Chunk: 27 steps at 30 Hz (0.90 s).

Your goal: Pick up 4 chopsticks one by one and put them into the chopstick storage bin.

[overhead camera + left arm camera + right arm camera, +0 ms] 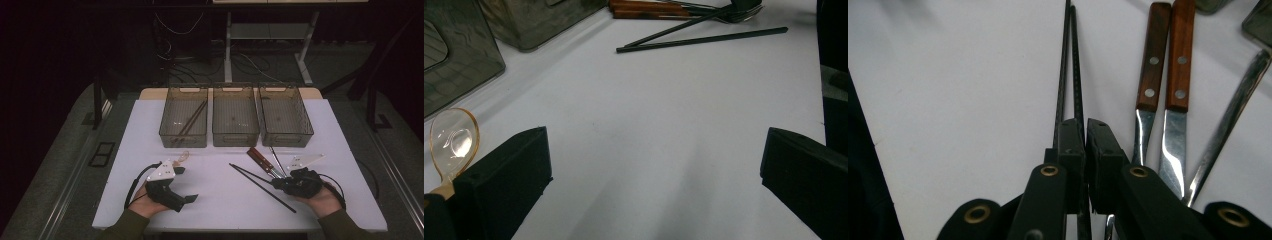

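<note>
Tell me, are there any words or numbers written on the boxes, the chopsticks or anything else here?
No words, labels or numbers can be read anywhere: none on the three clear bins, the black chopsticks, the wooden-handled knives, the clear spoon or the white table.

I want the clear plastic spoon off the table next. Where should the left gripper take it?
Grip the spoon at its thin handle, coming from above with the open left gripper; the shallow rounded bowl lies flat and gives the jaws little to clamp.
</note>
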Each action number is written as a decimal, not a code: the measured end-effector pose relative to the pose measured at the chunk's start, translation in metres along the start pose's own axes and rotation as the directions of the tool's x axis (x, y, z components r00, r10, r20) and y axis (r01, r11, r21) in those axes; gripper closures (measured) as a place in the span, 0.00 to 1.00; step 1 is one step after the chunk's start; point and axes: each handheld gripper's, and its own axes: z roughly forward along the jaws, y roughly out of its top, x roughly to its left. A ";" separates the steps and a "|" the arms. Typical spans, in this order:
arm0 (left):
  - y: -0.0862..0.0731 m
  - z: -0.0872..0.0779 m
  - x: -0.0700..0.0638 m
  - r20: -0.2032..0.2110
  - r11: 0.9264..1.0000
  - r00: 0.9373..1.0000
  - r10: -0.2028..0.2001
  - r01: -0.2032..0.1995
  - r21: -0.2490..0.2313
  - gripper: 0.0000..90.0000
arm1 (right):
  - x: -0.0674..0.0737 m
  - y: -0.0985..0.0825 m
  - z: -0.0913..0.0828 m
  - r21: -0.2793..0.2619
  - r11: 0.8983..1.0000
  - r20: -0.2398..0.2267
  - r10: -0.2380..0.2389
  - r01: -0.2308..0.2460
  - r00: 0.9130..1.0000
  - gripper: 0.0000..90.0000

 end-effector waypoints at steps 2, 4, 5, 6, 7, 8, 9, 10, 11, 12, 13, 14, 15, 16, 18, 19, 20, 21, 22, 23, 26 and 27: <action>0.000 0.000 0.000 0.001 1.000 1.000 0.000 0.000 0.000 0.00 | -0.001 0.001 -0.003 -0.018 1.000 -0.006 0.000 0.000 1.000 0.96; 0.000 0.000 0.000 0.001 1.000 1.000 -0.001 0.001 0.001 0.00 | -0.003 0.002 -0.005 -0.034 0.999 -0.006 -0.001 0.001 1.000 0.96; 0.000 0.000 0.000 0.002 1.000 1.000 -0.003 0.003 0.001 0.00 | -0.003 0.003 -0.006 -0.044 0.999 -0.007 -0.001 0.001 1.000 0.96; 0.000 0.000 0.000 0.002 1.000 1.000 -0.005 0.005 0.001 0.00 | -0.004 0.003 -0.008 -0.048 0.999 -0.008 -0.001 0.000 1.000 0.96; 0.000 0.001 0.000 0.003 1.000 1.000 -0.002 0.002 0.002 0.00 | -0.004 0.004 -0.009 -0.055 0.998 -0.006 -0.002 0.002 1.000 0.96; 0.000 0.001 0.000 0.003 1.000 1.000 0.000 0.000 0.006 0.00 | -0.005 0.005 -0.010 -0.065 0.998 -0.009 -0.002 0.001 1.000 0.96; 0.000 0.001 -0.001 0.004 1.000 1.000 0.000 0.000 0.005 0.00 | -0.005 0.005 -0.011 -0.076 0.997 -0.013 0.001 -0.002 1.000 0.96; 0.000 0.001 -0.001 0.005 1.000 1.000 -0.002 0.002 0.003 0.00 | -0.006 0.006 -0.012 -0.088 0.996 -0.017 0.001 -0.003 1.000 0.96; 0.000 0.001 -0.001 0.005 1.000 1.000 -0.001 0.001 0.004 0.00 | -0.006 0.007 -0.013 -0.101 0.995 -0.018 -0.006 0.004 1.000 0.96; 0.000 0.001 -0.001 0.006 1.000 1.000 -0.003 0.003 0.002 0.00 | -0.006 0.008 -0.014 -0.111 0.994 -0.024 -0.004 0.002 1.000 0.96; 0.000 0.001 -0.001 0.005 1.000 1.000 -0.002 0.002 0.002 0.00 | -0.007 0.009 -0.015 -0.122 0.993 -0.028 -0.004 0.000 1.000 0.96; 0.000 0.001 -0.001 0.006 1.000 1.000 -0.001 0.001 0.002 0.00 | -0.007 0.010 -0.016 -0.133 0.991 -0.033 -0.002 -0.003 0.999 0.96; 0.000 0.001 -0.001 0.007 1.000 1.000 -0.002 0.002 0.004 0.00 | -0.007 0.011 -0.017 -0.144 0.990 -0.031 -0.003 -0.001 1.000 0.96; 0.000 0.001 -0.001 0.007 1.000 1.000 -0.002 0.002 0.003 0.00 | -0.008 0.012 -0.017 -0.151 0.989 -0.032 -0.004 -0.001 0.999 0.96; 0.000 0.001 -0.001 0.009 1.000 1.000 -0.003 0.003 0.006 0.00 | -0.009 0.014 -0.018 -0.157 0.988 -0.040 -0.005 -0.002 0.999 0.96; 0.000 0.001 -0.001 0.010 1.000 1.000 -0.004 0.004 0.007 0.00 | -0.010 0.015 -0.018 -0.164 0.986 -0.038 -0.007 0.000 0.999 0.96; 0.000 0.001 -0.001 0.010 1.000 1.000 -0.005 0.004 0.007 0.00 | -0.010 0.017 -0.018 -0.169 0.986 -0.044 -0.009 0.002 0.999 0.96; 0.000 0.001 -0.001 0.010 1.000 1.000 -0.006 0.006 0.008 0.00 | -0.011 0.018 -0.019 -0.176 0.984 -0.047 -0.008 -0.001 0.999 0.96; 0.000 0.001 -0.001 0.010 1.000 1.000 -0.010 0.010 0.005 0.00 | -0.011 0.019 -0.019 -0.181 0.984 -0.048 -0.013 0.005 0.999 0.96; 0.000 0.001 -0.001 0.009 1.000 1.000 -0.011 0.011 0.004 0.00 | -0.011 0.021 -0.019 -0.184 0.983 -0.048 -0.014 0.005 0.999 0.96; -0.001 0.001 0.000 0.009 1.000 1.000 -0.016 0.016 0.006 0.00 | -0.012 0.026 -0.021 -0.199 0.980 -0.049 -0.021 0.011 0.999 0.96; -0.001 0.001 0.000 0.010 1.000 1.000 -0.017 0.017 0.007 0.00 | -0.012 0.028 -0.021 -0.203 0.979 -0.050 -0.021 0.010 0.999 0.96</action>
